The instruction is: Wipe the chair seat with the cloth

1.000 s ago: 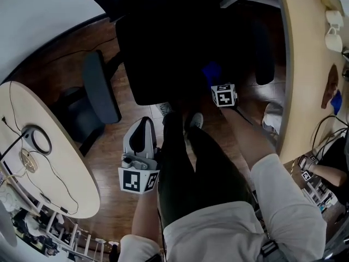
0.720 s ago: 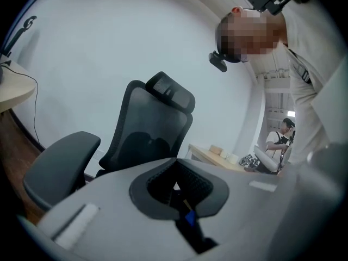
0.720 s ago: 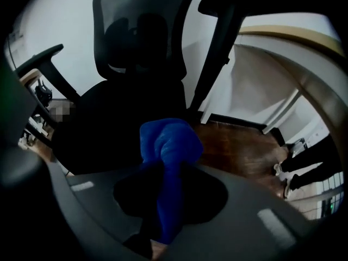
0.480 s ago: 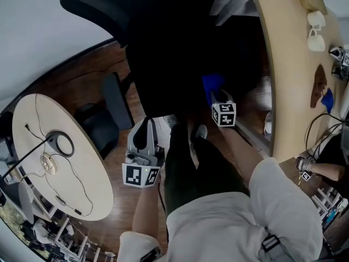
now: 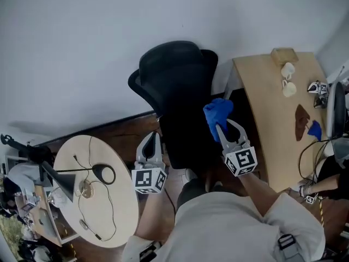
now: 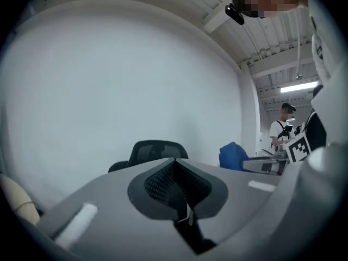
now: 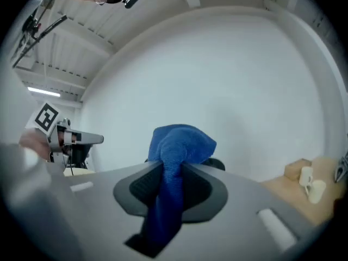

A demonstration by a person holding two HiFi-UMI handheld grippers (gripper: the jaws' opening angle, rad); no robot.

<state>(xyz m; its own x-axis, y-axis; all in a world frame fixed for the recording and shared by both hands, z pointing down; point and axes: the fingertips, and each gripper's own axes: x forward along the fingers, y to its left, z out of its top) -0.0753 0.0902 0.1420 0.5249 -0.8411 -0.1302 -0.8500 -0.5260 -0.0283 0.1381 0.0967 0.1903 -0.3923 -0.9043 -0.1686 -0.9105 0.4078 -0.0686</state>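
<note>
**Right tool** point(image 5: 220, 129): clenched on the blue cloth point(image 5: 217, 112). The jaws pinch a gathered fold. A bunched head stands above them, and a tail hangs back between them toward that tool's camera.

**Cloth:** judged soft, light and limp. It should drape and flatten under pressure, with nothing to break. A pinch on a thick bunched fold, as here, is the sound place to take it, since a thin edge might slide out when dragged. The loose head beyond the jaws is the part free to meet the surface.

**Left tool** point(image 5: 152, 140): clenched on nothing, the ribbed pads meeting with no gap. It hangs just beside the chair point(image 5: 177, 78), on the chair's left, and appears apart from it.

**Seat** point(image 5: 182, 146): a dark surface below the backrest, between the two tools in the head view. The cloth is raised in the air by the chair's right side and does not seem to touch the seat, so wiping is judged not yet begun.

**Beyond:** a counter point(image 5: 267, 113) to the right and a pale wall point(image 5: 82, 48) behind.
</note>
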